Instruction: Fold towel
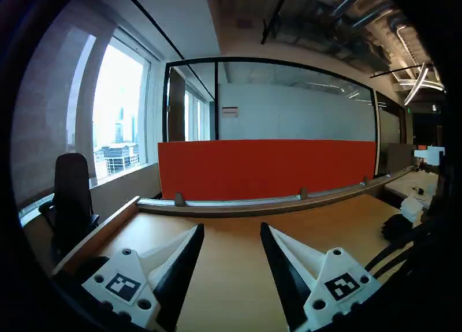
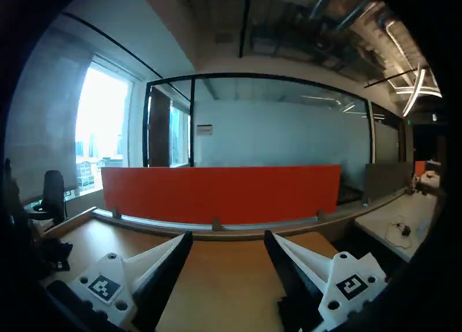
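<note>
My left gripper (image 1: 231, 231) is held above a bare wooden desk (image 1: 237, 274), its two white-and-black fingers wide apart with nothing between them. My right gripper (image 2: 228, 239) hovers over the same kind of wooden desk top (image 2: 231, 286), also open and holding nothing. I see no towel on the desk in front of either gripper.
An orange divider panel (image 1: 265, 167) stands along the desk's far edge, with a glass-walled room behind it. A black office chair (image 1: 72, 196) sits at the left by the window. Dark and white items (image 1: 404, 219) lie at the desk's right end. A white desk (image 2: 404, 219) stands to the right.
</note>
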A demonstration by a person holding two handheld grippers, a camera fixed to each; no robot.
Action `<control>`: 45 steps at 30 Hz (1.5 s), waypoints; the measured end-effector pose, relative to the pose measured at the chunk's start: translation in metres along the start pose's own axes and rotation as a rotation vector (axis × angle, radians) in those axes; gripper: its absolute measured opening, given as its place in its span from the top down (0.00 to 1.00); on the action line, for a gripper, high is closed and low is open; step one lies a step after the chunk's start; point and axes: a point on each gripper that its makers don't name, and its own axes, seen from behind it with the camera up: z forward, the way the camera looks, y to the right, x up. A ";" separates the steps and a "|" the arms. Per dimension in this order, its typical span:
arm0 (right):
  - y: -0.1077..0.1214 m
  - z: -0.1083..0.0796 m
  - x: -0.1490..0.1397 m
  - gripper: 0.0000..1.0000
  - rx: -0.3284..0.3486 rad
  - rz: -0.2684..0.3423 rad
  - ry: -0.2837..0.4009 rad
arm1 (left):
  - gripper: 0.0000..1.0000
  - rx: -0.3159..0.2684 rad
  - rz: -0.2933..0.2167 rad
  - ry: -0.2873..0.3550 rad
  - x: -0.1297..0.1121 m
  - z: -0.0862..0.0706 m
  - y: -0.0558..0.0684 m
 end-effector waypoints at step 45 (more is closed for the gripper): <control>-0.025 0.005 -0.059 0.04 0.023 -0.028 0.004 | 0.29 0.091 -0.006 0.114 -0.135 0.005 -0.030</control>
